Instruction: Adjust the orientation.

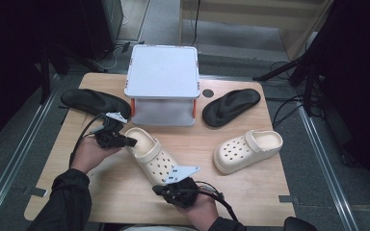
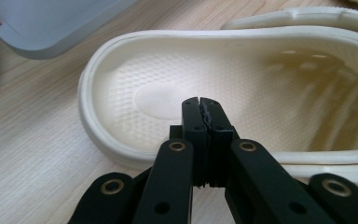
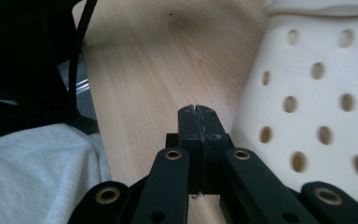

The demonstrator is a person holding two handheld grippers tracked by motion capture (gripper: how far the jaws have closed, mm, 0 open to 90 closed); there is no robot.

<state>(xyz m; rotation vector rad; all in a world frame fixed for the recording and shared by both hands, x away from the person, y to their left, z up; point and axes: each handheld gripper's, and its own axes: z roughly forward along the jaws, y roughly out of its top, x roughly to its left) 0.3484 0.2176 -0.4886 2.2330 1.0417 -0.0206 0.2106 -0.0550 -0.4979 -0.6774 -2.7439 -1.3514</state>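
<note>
Holding both tools pressed together on nothing, I see the clog [image 1: 150, 155] lying mid-frame on the surface, long axis running upper left to lower right, left tool [image 1: 131, 141] at its heel, right tool [image 1: 158, 190] at its toe.

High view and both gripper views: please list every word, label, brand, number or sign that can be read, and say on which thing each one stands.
None can be read.
The cream clog between the grippers: a smooth oval patch on its insole, no letters on it.
The second cream clog, two black insoles, and grey box: plain surfaces, no print visible.
Left gripper and right gripper: no markings.
</note>
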